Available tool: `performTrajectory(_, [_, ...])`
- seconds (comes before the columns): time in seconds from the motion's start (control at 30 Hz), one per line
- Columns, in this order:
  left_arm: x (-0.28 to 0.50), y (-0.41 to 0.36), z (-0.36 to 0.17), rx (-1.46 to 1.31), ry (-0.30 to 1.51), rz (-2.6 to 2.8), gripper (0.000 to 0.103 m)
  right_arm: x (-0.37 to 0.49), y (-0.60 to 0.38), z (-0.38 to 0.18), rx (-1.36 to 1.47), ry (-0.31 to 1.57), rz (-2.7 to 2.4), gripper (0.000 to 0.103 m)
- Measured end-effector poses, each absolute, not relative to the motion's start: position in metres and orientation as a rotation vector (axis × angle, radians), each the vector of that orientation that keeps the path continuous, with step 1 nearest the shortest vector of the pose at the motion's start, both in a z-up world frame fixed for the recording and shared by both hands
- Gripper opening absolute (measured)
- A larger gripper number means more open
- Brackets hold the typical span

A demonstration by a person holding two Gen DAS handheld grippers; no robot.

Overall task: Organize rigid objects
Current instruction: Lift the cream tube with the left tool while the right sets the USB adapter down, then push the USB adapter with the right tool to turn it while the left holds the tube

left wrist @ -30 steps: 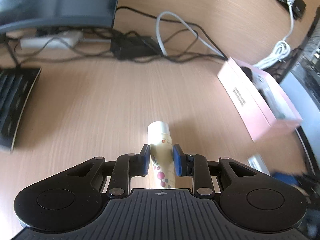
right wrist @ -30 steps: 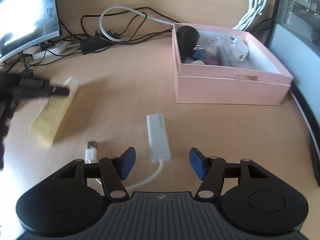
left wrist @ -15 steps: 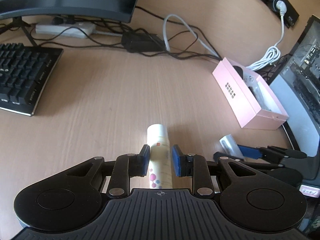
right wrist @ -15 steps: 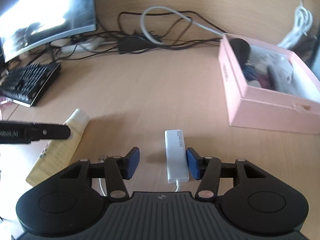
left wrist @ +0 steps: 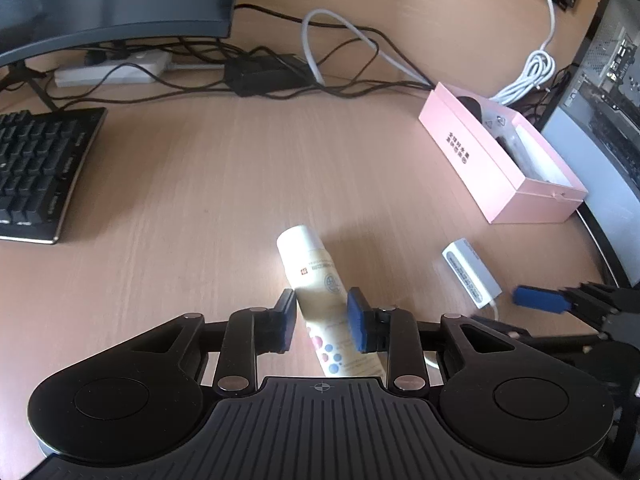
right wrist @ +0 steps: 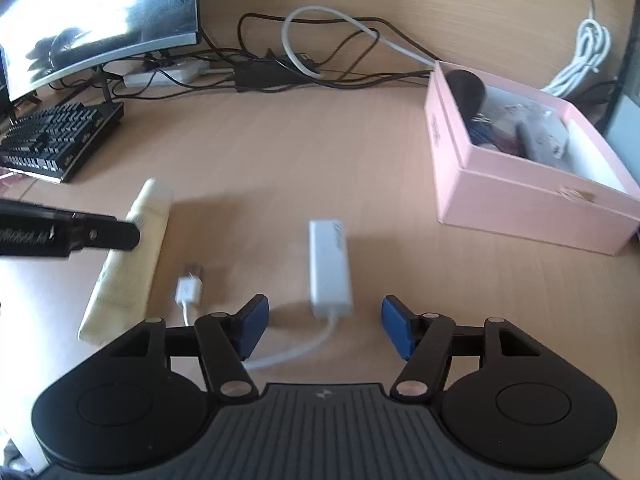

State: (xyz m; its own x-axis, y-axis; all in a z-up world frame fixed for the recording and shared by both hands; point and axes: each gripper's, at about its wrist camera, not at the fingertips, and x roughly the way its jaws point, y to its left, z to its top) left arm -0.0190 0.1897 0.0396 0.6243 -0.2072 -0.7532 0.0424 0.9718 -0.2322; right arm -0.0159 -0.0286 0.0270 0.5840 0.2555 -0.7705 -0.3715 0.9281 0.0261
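Note:
A cream tube with a white cap [left wrist: 316,276] lies on the wooden desk between the fingers of my left gripper [left wrist: 322,316]; the jaws stand slightly apart from its sides, so the grip looks loosened. The tube also shows in the right wrist view [right wrist: 128,256]. A white USB adapter [right wrist: 329,268] with a cable and plug [right wrist: 188,290] lies just ahead of my open, empty right gripper [right wrist: 324,326]; the adapter also shows in the left wrist view [left wrist: 471,272]. An open pink box [right wrist: 532,204] holding several small items stands at the right.
A black keyboard [left wrist: 36,172] lies at the left. A monitor [right wrist: 100,16], a power strip and tangled cables [left wrist: 280,72] run along the back. A computer case [left wrist: 600,120] stands right of the pink box [left wrist: 500,164].
My left gripper's jaws have widened around the tube, which now lies tilted on the desk. My right gripper has opened wider and pulled back slightly from the adapter.

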Motion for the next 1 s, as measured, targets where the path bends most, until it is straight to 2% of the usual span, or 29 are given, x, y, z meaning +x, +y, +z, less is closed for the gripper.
performTrajectory(0.13, [-0.013,0.184,0.037,-0.198,0.892,-0.158,0.033,-0.026,-0.044,0.028,-0.170,0.867,0.333,0.069])
performTrajectory(0.47, [-0.008,0.176,0.030,-0.192,0.916,-0.163,0.033,-0.034,-0.082,0.037,-0.277,0.805,0.150,0.071])
performTrajectory(1.0, [-0.003,0.177,0.030,-0.175,0.929,-0.197,0.032,-0.023,-0.063,0.031,-0.082,0.918,0.271,0.074])
